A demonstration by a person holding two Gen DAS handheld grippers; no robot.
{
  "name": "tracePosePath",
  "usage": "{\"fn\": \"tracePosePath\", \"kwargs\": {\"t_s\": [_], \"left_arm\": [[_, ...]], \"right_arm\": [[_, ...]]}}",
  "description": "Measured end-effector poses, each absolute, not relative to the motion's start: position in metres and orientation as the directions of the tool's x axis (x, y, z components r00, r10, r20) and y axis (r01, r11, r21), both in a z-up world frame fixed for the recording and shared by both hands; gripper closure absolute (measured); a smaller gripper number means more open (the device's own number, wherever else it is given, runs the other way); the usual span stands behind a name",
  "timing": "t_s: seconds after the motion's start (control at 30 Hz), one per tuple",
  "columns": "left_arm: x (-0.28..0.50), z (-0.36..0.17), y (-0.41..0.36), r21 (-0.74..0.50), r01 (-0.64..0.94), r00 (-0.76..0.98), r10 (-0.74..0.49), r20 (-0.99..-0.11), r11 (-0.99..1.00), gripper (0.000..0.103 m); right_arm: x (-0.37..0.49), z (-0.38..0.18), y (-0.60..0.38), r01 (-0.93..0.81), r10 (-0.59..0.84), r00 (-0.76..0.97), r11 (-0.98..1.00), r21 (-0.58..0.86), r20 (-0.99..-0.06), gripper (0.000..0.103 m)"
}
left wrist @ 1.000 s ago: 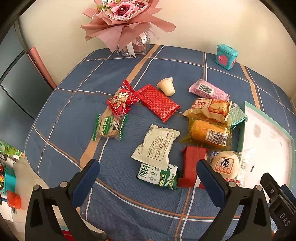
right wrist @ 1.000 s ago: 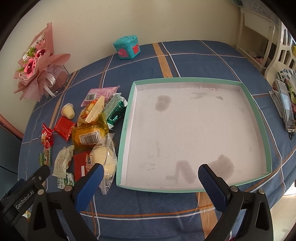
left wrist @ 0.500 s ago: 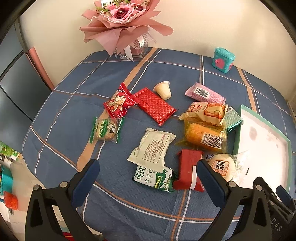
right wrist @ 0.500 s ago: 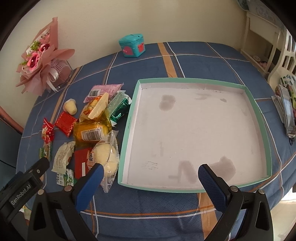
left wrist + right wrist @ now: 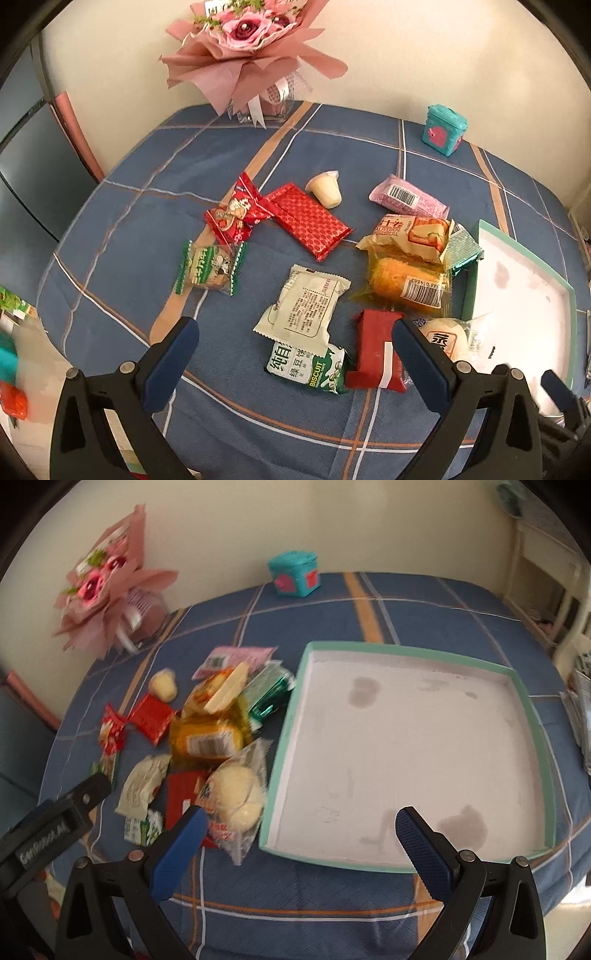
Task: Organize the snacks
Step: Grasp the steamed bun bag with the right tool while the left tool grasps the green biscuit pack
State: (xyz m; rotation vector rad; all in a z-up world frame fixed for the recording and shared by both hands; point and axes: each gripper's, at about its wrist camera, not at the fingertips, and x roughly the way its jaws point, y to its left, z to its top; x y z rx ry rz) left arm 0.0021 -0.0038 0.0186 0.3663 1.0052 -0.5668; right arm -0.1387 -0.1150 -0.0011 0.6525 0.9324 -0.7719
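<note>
Hovering left gripper, jaws apart, empty | right gripper likewise | green-white foil packet reads "BISCUIT" | teal-rimmed white tray bare.

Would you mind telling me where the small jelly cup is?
In the left wrist view, the jelly cup lies on its side beyond the red foil packet, left of the pink wrapper.

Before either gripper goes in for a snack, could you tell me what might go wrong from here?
1. The snacks overlap: the cream packet lies on the green biscuit pack, so a grasp may drag both.
2. The round bun's loose clear wrapper could slip from the fingers.
3. The green foil pack sits against the tray rim, leaving little room for a finger.
Both grippers, left and right, hang open.
</note>
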Motion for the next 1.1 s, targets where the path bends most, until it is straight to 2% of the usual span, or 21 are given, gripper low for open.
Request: {"fn": "tracePosePath", "kwargs": {"t_s": [0.3, 0.37, 0.43, 0.57, 0.63, 0.8, 1.1], "left_arm": [[0.018, -0.010, -0.001, -0.018, 0.583, 0.312, -0.245, -0.918, 0.812, 0.002], [0.022, -0.016, 0.000, -0.033, 0.581, 0.290, -0.244, -0.925, 0.813, 0.007], [0.024, -0.021, 0.000, -0.032, 0.579, 0.277, -0.233, -0.932, 0.815, 0.008], [0.030, -0.031, 0.001, -0.058, 0.573, 0.229, -0.227, -0.947, 0.817, 0.011], [0.031, -0.035, -0.001, -0.062, 0.575, 0.212, -0.221, -0.952, 0.816, 0.011], [0.030, -0.050, -0.008, -0.078, 0.592, 0.161, -0.213, -0.964, 0.802, 0.013], [0.042, -0.067, -0.004, -0.100, 0.547, 0.132, -0.203, -0.970, 0.831, 0.013]], "right_arm": [[-0.116, -0.015, -0.112, 0.786, -0.248, 0.391, 0.592, 0.181, -0.887, 0.001], [-0.110, -0.018, -0.109, 0.772, -0.227, 0.406, 0.604, 0.199, -0.885, 0.005], [-0.105, -0.022, -0.106, 0.753, -0.195, 0.426, 0.617, 0.227, -0.883, 0.017], [-0.097, -0.027, -0.102, 0.734, -0.156, 0.455, 0.623, 0.270, -0.877, 0.031], [-0.094, -0.028, -0.101, 0.728, -0.147, 0.458, 0.628, 0.275, -0.877, 0.040], [-0.090, -0.030, -0.100, 0.738, -0.177, 0.432, 0.634, 0.233, -0.885, 0.055], [-0.084, -0.022, -0.092, 0.691, -0.160, 0.472, 0.677, 0.251, -0.867, 0.056]]}}
